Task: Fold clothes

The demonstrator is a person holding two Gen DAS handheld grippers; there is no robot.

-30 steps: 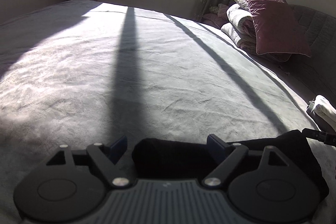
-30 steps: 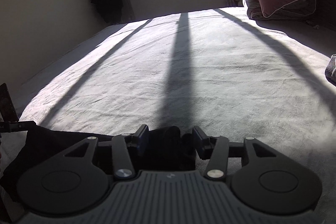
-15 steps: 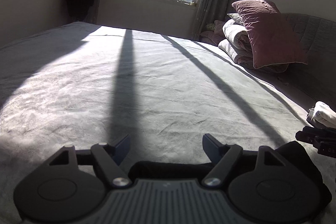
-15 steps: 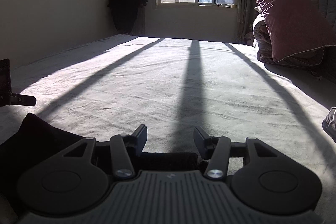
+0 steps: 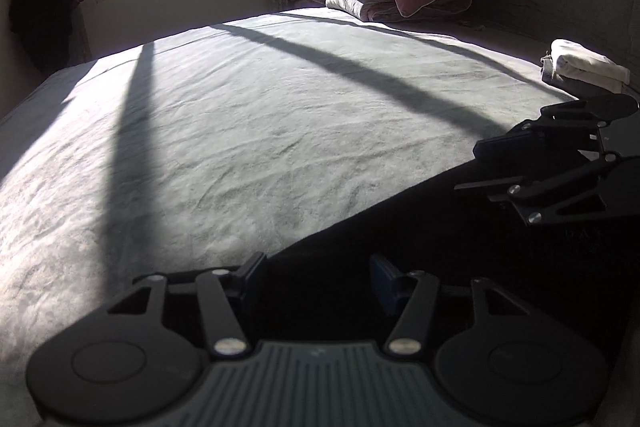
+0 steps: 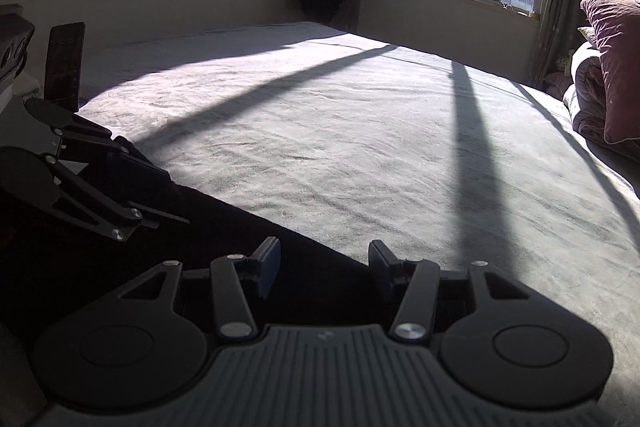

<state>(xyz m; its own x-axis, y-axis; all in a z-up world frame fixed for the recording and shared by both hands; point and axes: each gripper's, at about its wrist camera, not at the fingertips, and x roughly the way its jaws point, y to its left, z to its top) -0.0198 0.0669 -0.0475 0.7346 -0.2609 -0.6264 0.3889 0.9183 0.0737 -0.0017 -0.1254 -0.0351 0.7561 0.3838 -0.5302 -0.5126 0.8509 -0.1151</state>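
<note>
Left gripper (image 5: 316, 277): I'm angling it down at the bed, jaws part-way apart and just been closing, black garment (image 5: 460, 247) lying between the pads; I cannot tell whether they are pinching it.
Right gripper (image 6: 322, 267): I'm tilting it down too, jaws half apart over the garment's near edge; grip unclear.
Garment: dark, soft, matte, stretching along the near edge of the bed between both tools.
Bed cover (image 5: 260, 131): grey, plush, faintly wrinkled, barred with window shadows.
Left view only: folded white cloth (image 5: 580, 67) at far right.
Right view only: dark upright slab (image 6: 64, 63) at left.
</note>
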